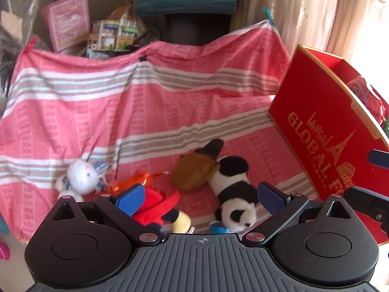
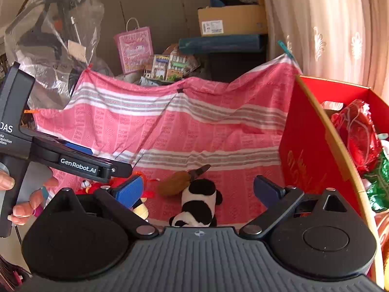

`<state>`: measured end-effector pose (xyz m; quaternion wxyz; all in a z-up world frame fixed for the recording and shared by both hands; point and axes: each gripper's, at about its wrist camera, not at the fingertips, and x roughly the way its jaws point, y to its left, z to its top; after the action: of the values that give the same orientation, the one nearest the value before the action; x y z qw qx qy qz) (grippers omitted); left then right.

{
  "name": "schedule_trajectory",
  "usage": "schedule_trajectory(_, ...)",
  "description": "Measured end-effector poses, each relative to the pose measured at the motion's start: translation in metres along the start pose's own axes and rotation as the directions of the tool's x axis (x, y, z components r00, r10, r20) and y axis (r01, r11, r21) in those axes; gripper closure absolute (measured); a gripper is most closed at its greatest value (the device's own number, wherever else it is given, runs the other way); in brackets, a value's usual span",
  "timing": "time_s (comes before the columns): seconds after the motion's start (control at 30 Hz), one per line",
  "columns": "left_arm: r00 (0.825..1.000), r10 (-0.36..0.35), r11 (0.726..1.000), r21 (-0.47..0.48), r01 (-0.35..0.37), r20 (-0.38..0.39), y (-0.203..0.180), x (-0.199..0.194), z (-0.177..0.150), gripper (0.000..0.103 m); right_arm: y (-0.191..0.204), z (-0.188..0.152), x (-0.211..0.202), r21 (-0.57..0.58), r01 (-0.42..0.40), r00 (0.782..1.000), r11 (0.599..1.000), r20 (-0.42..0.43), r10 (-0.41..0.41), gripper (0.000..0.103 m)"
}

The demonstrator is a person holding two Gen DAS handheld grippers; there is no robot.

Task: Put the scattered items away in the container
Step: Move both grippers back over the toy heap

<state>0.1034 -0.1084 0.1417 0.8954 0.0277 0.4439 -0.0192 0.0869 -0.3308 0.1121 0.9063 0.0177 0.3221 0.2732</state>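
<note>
Several plush toys lie on a pink striped cloth (image 1: 145, 112). A panda (image 1: 233, 187) lies face down, with a brown plush (image 1: 194, 170) touching it. A red and yellow toy (image 1: 158, 206), an orange item (image 1: 136, 180) and a white bunny (image 1: 80, 177) lie to the left. My left gripper (image 1: 201, 199) hovers open above the panda and the red toy, holding nothing. My right gripper (image 2: 199, 191) is open too, just above the panda (image 2: 199, 202) and brown plush (image 2: 177, 181). A red box (image 2: 304, 133) stands to the right, with red foil (image 2: 357, 131) and green foil (image 2: 379, 180) items inside.
The cloth rises as a backdrop, clipped at its corners. Behind it stand a pink gift bag (image 2: 133, 48), a model house (image 2: 167, 68) and a cardboard box (image 2: 228, 19). A hand (image 2: 22, 194) holds the left tool's black body (image 2: 80, 164). A curtain (image 2: 328, 36) hangs at the right.
</note>
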Motion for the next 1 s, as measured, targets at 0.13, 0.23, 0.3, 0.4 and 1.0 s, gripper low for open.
schedule_trajectory(0.13, 0.998, 0.042, 0.996, -0.074, -0.045, -0.042, 0.048, -0.005, -0.039, 0.0, 0.021, -0.013, 0.022, -0.03, -0.029, 0.997, 0.999, -0.073, 0.027, 0.005)
schedule_trajectory(0.23, 0.994, 0.098, 0.985, -0.135, -0.105, -0.057, 0.083, -0.01, -0.062, 0.0, 0.037, -0.022, 0.039, -0.041, -0.048, 0.991, 0.998, -0.124, 0.043, 0.005)
schedule_trajectory(0.3, 0.989, 0.134, 0.974, -0.173, -0.144, -0.069, 0.104, -0.012, -0.076, 0.0, 0.047, -0.027, 0.048, -0.044, -0.064, 0.986, 0.997, -0.154, 0.057, 0.005)
schedule_trajectory(0.4, 0.984, 0.14, 0.96, -0.23, -0.162, -0.107, 0.127, -0.01, -0.096, 0.0, 0.066, -0.035, 0.064, -0.057, -0.088, 0.977, 0.994, -0.199, 0.075, 0.005)
schedule_trajectory(1.0, 0.993, 0.054, 0.972, -0.223, -0.077, -0.107, 0.161, 0.028, -0.134, 0.007, 0.111, -0.077, 0.121, -0.061, -0.037, 0.935, 0.997, -0.355, 0.013, 0.005)
